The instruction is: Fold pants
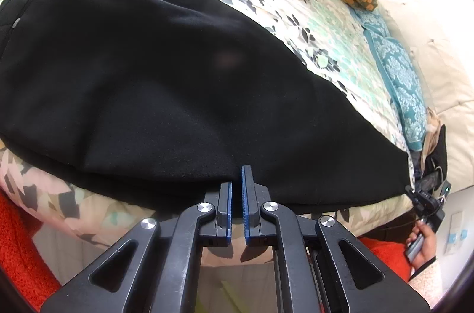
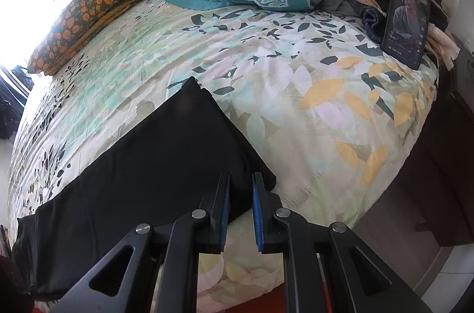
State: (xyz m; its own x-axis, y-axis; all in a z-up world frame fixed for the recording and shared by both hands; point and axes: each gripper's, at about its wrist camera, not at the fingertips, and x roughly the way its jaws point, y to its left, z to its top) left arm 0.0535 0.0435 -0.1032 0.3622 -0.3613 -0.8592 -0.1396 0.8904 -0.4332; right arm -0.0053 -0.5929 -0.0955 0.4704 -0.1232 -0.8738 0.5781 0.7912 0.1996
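Black, soft cloth: in the left wrist view the pants (image 1: 148, 81) lie flat on the bed (image 1: 311, 16), and our left tongs (image 1: 236, 182) at 6 o'clock are pinched on their near edge. In the right wrist view the right tongs (image 2: 240, 191), narrow, nip the pants' corner; light, limp fabric, best gripped by hems.

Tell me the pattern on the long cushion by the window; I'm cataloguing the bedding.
Orange pumpkin-like shapes on olive green; the long cushion shows best in the right wrist view.
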